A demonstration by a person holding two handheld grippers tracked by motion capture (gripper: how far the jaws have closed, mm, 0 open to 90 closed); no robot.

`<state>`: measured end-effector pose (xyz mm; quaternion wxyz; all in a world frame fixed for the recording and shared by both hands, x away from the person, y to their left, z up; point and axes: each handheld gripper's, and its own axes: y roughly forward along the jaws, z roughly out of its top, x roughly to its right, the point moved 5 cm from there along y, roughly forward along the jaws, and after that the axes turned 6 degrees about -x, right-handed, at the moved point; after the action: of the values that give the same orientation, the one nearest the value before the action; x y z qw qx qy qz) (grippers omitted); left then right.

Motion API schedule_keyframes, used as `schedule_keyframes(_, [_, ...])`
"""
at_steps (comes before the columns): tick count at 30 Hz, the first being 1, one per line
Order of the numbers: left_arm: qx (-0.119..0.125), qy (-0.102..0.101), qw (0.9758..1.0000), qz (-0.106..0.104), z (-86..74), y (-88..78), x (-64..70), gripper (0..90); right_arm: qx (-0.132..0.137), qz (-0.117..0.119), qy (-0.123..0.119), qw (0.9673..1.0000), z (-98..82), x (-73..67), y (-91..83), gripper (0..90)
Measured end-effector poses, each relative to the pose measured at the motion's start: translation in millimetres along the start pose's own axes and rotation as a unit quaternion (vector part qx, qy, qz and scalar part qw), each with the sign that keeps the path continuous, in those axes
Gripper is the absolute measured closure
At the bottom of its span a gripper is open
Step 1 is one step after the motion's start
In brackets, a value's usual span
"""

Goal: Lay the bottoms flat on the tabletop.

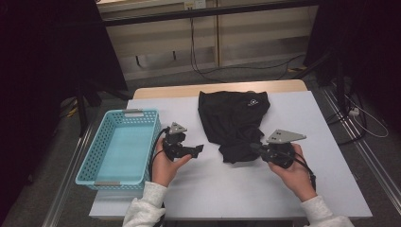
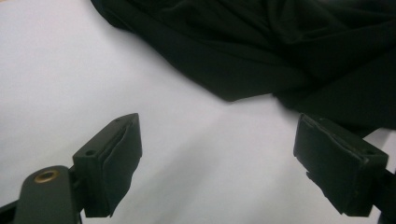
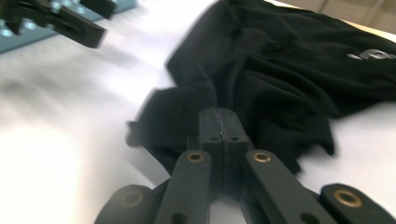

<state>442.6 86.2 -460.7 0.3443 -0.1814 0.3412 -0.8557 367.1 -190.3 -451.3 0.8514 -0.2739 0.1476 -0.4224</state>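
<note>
Black garment [image 1: 234, 123], crumpled, lies on white table [image 1: 236, 189] right of centre; small white logo near far edge; near corner bunched.

Overhead plus two close gripper-mounted cameras

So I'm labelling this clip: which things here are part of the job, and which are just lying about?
Part of the job:
- black garment, bunched on the table
- right gripper, jaws shut on the garment's near edge
- left gripper, open, empty
- likely the light blue basket, empty

Just lying about:
- cables on the floor
- white table, only the work surface
</note>
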Motion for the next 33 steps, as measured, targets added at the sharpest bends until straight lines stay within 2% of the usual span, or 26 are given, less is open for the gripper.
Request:
schedule_keyframes(5, [-0.002,-0.001,1.0,-0.003,0.8,4.0,0.9,15.4,-0.017,-0.01,-0.004,0.9998,-12.3,5.0,-8.8,90.0])
schedule_keyframes(13, [-0.001,0.001,1.0,-0.007,4.5,7.2,4.0,15.4,-0.042,-0.042,0.024,0.9979,-40.8,27.6,-21.4,90.0])
schedule_keyframes(16, [-0.001,0.002,0.9999,-0.01,5.6,8.6,5.6,15.4,-0.059,-0.044,0.033,0.9968,-47.4,31.9,-24.7,90.0])
schedule_keyframes(18, [-0.001,0.003,0.9999,-0.01,6.0,9.8,6.4,15.4,-0.059,-0.046,0.032,0.9967,-47.8,31.9,-26.8,88.7])
schedule_keyframes(22, [-0.003,0.007,0.9999,-0.011,6.3,11.1,6.5,15.5,-0.044,-0.045,0.021,0.9978,-39.7,24.5,-28.0,77.8])
schedule_keyframes(24, [-0.004,0.007,0.9999,-0.013,6.2,11.3,7.0,15.4,-0.035,-0.037,0.01,0.9987,-34.5,17.2,-25.9,70.9])
schedule_keyframes(26, [-0.003,0.006,0.9999,-0.014,6.3,11.6,7.4,15.5,-0.031,-0.028,0.0,0.9991,-29.8,8.3,-21.4,68.1])
schedule_keyframes(28, [-0.003,0.009,0.9999,-0.014,6.0,11.9,7.0,15.6,-0.029,-0.021,-0.014,0.9993,-25.7,-1.8,-15.9,60.3])
schedule_keyframes(29, [-0.004,0.01,0.9999,-0.014,5.8,11.7,6.9,15.9,-0.029,-0.02,-0.024,0.9991,-24.4,-7.0,-12.6,58.1])
schedule_keyframes(33, [-0.003,0.008,0.9999,-0.013,6.3,10.8,6.9,16.0,-0.033,-0.017,-0.03,0.9989,-24.7,-14.1,-5.6,54.6])
